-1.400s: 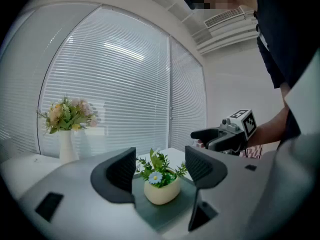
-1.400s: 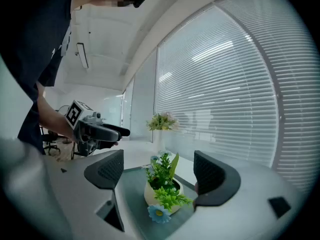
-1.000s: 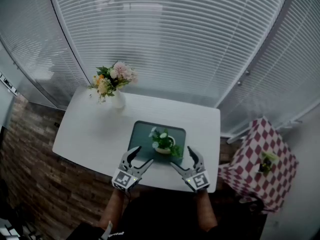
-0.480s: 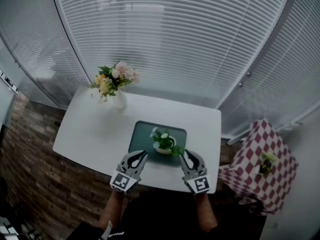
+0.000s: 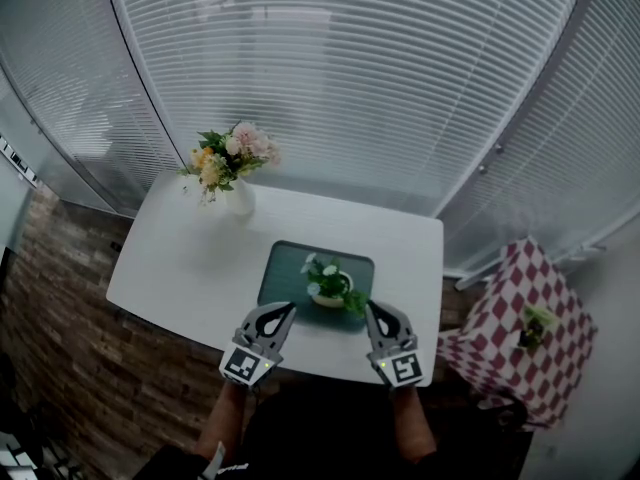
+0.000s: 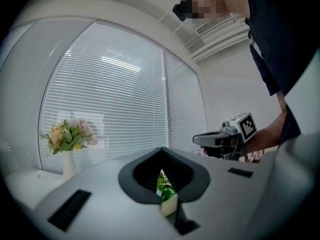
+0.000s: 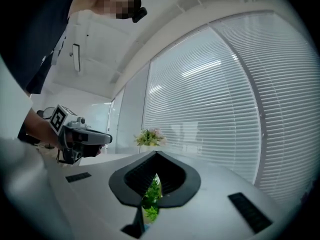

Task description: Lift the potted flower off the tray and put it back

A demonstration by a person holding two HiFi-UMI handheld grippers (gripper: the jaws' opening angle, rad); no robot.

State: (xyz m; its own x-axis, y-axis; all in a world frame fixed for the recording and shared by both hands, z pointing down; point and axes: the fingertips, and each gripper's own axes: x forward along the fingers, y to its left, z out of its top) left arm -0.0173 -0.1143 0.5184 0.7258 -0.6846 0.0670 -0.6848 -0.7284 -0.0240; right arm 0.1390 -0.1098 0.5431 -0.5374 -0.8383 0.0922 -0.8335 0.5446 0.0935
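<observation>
Seen from above, a person holds two grippers side by side over the near edge of a white table (image 5: 190, 258), both pointing level and away from the body.

The left gripper (image 5: 289, 310) has just been closing. Its jaws now meet at the tips with nothing between them. In its own view the dark pads form a closed spade shape, and only a thin slit remains behind the tips. Through that slit a cream pot and green leaves show further ahead.

The right gripper (image 5: 369, 309) has also just been closing and is pressed fully together, holding nothing. Green leaves show through the slit in its view too.

The potted flower (image 5: 330, 288) stands upright on a dark green tray (image 5: 285, 268). It sits just ahead of the two sets of tips and between them, closer to the right gripper. Its leaves reach just beside the right tips, and it is unclear whether they touch. The tray's near edge lies right in front of both grippers.

Further ahead of the left gripper, and off to its left, a white vase (image 5: 238, 199) of pink and yellow flowers stands at the table's far corner. Pale blinds (image 5: 350, 68) fill the window beyond. Well to the right of the right gripper is a small stand under a red and white checked cloth (image 5: 520, 308).
</observation>
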